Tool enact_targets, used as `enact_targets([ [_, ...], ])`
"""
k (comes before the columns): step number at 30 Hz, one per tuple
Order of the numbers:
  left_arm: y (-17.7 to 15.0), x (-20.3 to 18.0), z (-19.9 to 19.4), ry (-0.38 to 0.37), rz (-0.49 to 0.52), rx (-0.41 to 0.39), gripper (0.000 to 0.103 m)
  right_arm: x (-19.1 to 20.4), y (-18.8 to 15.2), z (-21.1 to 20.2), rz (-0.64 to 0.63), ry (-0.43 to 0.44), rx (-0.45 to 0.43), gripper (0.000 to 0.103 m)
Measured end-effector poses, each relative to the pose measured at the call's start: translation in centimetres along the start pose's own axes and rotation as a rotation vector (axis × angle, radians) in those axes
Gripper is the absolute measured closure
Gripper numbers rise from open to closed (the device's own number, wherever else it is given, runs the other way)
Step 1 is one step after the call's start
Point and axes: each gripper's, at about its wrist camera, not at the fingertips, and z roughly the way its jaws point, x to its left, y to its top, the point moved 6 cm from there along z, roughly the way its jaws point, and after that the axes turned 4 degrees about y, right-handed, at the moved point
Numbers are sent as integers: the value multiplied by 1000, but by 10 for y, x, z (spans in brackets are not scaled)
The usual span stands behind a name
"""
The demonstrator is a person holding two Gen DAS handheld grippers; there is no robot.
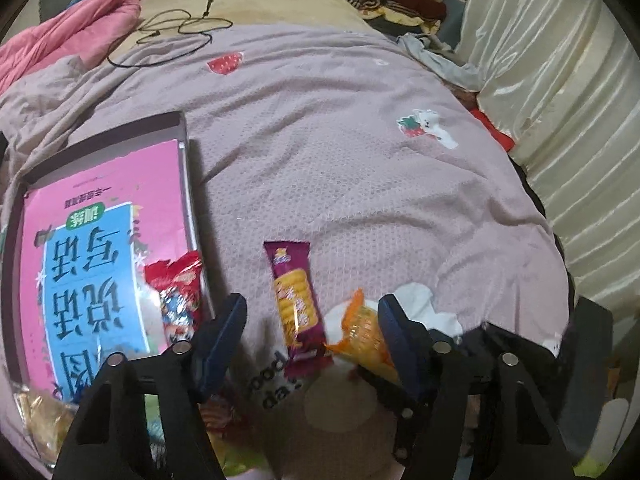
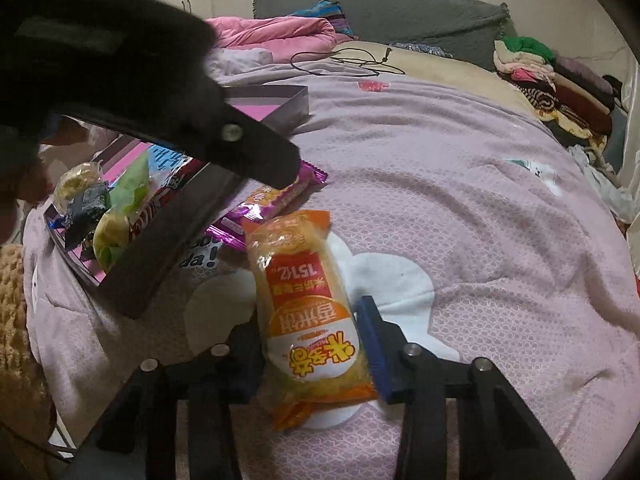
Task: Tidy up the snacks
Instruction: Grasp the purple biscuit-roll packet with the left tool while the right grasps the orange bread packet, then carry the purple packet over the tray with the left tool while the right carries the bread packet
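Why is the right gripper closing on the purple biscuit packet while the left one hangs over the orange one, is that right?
Swapped. The right wrist view shows the right gripper around the orange packet; the left gripper hangs over the purple biscuit packet.

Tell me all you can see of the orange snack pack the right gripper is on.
The orange snack pack is a long, glossy, see-through wrapper with orange crimped ends, a red, orange and white label, and pale yellow contents. It lies flat on the pink blanket, across a white patch. The right gripper has its pads pressed on both sides.
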Motion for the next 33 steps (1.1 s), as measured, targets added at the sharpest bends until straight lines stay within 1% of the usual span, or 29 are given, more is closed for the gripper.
enact_targets([
  [5,5,-3,14,9,-10,32,46,-1,1,-8,33,25,-13,66],
  [8,5,-1,23,32,-21,58,46,-6,1,-10,41,11,-5,66],
  [11,2,6,33,64,-56,82,46,-15,0,-15,69,-15,-4,66],
  [12,1,8,35,80,-58,84,48,-18,-1,-16,79,-23,-3,66],
  [13,0,9,38,94,-56,86,54,-23,-2,-17,93,-34,-3,66],
  [14,-1,10,40,101,-57,91,58,-27,-2,-18,109,-41,-3,66],
  [15,-2,10,41,110,-50,84,58,-30,-3,-19,120,-42,-5,66],
  [17,-4,7,43,100,-43,89,71,-34,-2,-22,140,-39,-15,66],
  [19,-8,4,47,87,-42,96,76,-34,-1,-23,143,-34,-25,66],
  [22,-11,1,47,82,-29,79,83,-32,0,-25,140,-25,-38,66],
  [28,-24,-1,32,59,-38,48,83,-36,3,-28,170,-6,-64,66],
  [33,-39,-4,9,45,-16,22,83,-39,4,-30,187,-2,-77,66],
])
